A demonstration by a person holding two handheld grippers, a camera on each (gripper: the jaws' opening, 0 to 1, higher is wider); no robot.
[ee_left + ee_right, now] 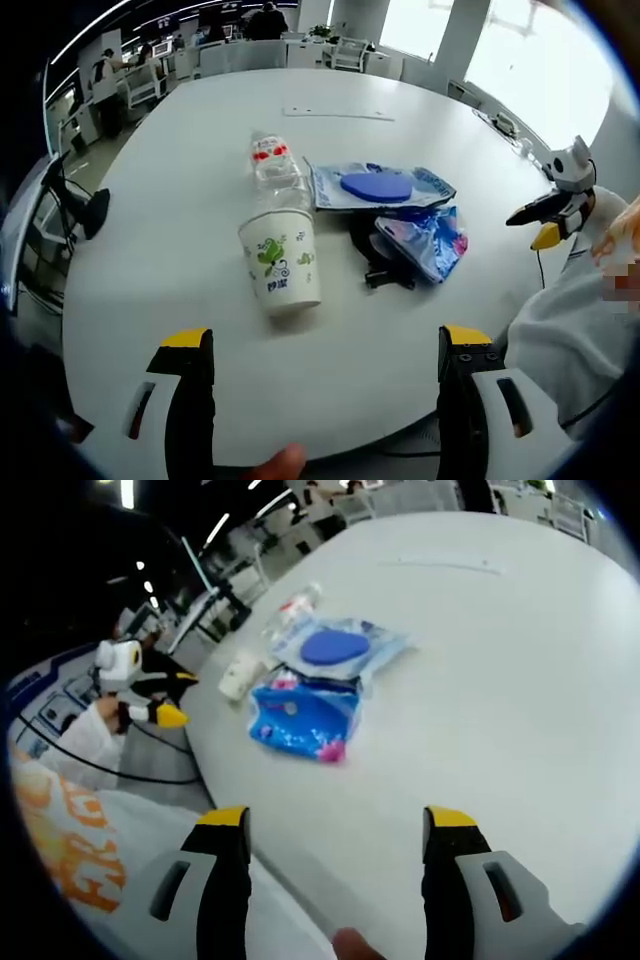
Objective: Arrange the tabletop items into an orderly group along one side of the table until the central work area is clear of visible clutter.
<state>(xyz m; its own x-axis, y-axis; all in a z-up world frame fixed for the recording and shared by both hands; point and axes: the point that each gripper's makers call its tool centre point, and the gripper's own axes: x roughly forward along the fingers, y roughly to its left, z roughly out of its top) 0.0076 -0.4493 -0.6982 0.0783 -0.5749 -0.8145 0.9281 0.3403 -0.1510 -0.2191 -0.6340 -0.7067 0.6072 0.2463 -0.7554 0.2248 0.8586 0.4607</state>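
White table (180, 250), paper cup (281, 262) beyond spread jaws

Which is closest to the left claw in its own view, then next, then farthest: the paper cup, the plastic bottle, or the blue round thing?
1. Paper cup, straight ahead, just beyond the left claw.
2. Plastic bottle, lying behind the cup.
3. Blue round thing, back and to the right.

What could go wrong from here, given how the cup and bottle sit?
The paper cup stands against the lying plastic bottle; nudging either may tip the cup or set the bottle rolling. The blue bags overlap a black item, so a grab could drag several things. Both grippers are open, holding nothing.
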